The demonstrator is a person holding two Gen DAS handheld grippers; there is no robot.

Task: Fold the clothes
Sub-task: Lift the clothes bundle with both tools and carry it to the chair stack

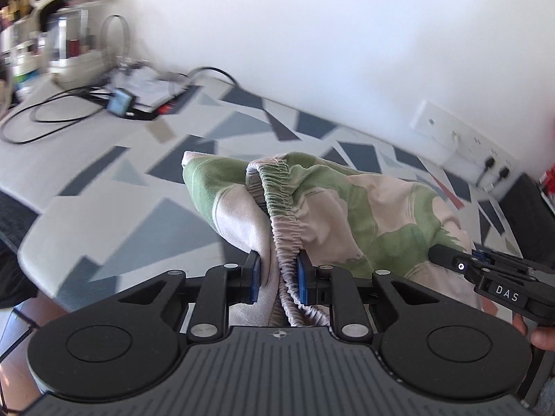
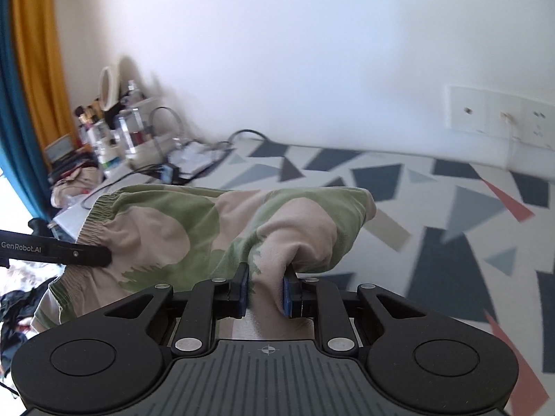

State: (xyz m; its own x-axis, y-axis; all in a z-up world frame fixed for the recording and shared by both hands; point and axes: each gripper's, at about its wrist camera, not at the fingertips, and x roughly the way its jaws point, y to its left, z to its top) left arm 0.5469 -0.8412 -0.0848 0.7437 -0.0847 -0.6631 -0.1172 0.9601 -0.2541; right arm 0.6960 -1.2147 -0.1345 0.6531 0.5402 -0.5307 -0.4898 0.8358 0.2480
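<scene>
A green and beige patterned garment (image 1: 333, 208) with an elastic waistband hangs bunched above the table with the grey triangle pattern (image 1: 145, 187). My left gripper (image 1: 277, 277) is shut on the gathered waistband, its blue pads pressing the cloth from both sides. My right gripper (image 2: 265, 289) is shut on a fold of the same garment (image 2: 194, 228) further along. In the left wrist view the right gripper (image 1: 447, 260) reaches into the cloth from the lower right. The other gripper's black finger (image 2: 69, 254) shows at the left of the right wrist view.
Black cables (image 1: 62, 104), a small blue device (image 1: 119, 102) and papers lie at the table's far left end by jars and bottles (image 2: 114, 138). A wall socket panel (image 2: 499, 114) sits low on the white wall. More clothes (image 2: 17, 298) are piled at the left.
</scene>
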